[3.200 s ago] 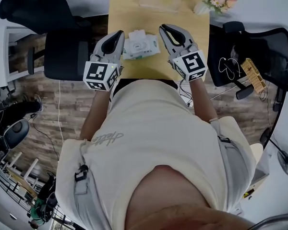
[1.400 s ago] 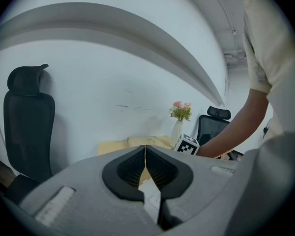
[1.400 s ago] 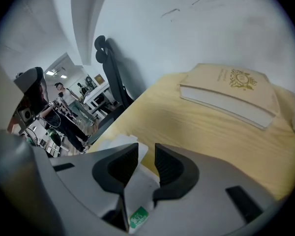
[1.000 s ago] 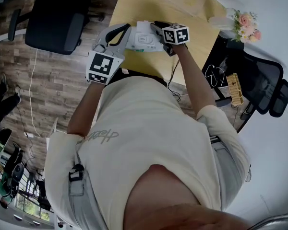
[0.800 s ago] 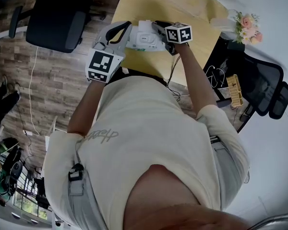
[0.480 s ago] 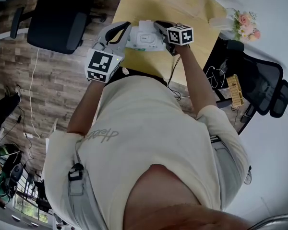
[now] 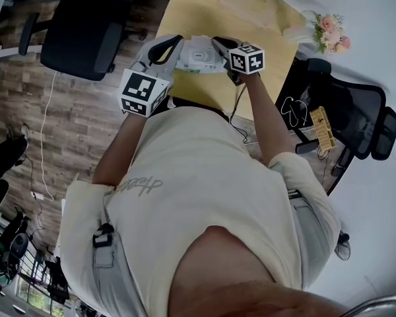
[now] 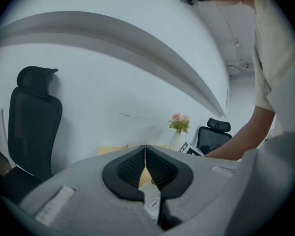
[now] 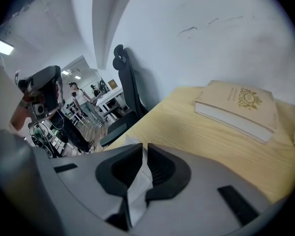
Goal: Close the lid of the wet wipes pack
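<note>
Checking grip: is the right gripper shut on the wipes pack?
Shut: the right gripper pinches the wet wipes pack by its edge.

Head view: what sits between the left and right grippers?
The wet wipes pack, seen in the head view. The left gripper and right gripper each clamp one end of it, per their own views.

Bright, even indoor light casts only soft shadows, fisheye distortion bends and darkens the edges, and the left hand-held gripper (image 8: pixel 145 154) blurs up close.
</note>
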`<action>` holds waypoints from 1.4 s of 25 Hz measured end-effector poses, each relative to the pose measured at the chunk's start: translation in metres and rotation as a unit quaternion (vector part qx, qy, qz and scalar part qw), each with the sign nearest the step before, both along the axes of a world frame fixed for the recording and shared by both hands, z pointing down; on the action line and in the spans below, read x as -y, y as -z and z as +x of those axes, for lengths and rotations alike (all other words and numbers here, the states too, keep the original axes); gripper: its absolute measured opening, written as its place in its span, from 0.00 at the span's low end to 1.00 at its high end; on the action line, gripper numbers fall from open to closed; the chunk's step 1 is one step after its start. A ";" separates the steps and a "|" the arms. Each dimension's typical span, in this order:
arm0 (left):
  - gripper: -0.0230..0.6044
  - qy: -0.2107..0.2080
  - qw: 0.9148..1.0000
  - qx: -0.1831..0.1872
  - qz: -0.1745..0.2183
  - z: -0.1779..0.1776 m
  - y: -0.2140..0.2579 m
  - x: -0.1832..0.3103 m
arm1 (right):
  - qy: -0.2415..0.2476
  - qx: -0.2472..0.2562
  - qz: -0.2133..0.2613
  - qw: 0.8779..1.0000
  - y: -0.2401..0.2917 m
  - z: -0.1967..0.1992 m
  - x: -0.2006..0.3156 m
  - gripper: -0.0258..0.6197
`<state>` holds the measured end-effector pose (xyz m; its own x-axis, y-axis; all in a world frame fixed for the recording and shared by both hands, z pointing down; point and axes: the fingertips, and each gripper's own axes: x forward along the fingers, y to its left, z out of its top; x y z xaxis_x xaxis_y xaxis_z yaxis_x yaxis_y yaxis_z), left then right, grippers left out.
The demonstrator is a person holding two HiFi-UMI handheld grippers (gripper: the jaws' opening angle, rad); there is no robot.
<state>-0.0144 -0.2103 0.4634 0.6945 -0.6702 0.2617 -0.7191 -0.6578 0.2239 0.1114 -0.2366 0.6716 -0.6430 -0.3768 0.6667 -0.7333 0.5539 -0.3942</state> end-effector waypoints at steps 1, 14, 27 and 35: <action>0.06 -0.001 1.000 0.000 0.001 0.000 0.001 -0.002 | 0.000 -0.001 0.005 1.000 0.002 -0.001 -0.003 0.09; 0.06 -0.020 1.000 -0.004 0.015 0.004 0.012 -0.017 | -0.001 -0.013 0.044 0.999 0.017 -0.004 -0.033 0.10; 0.06 -0.016 1.000 0.006 0.019 0.000 0.015 -0.027 | 0.006 -0.058 0.054 0.997 0.004 0.004 -0.063 0.11; 0.06 -0.009 1.000 0.012 0.010 -0.004 0.009 -0.036 | 0.001 -0.061 0.037 0.997 -0.010 0.007 -0.080 0.11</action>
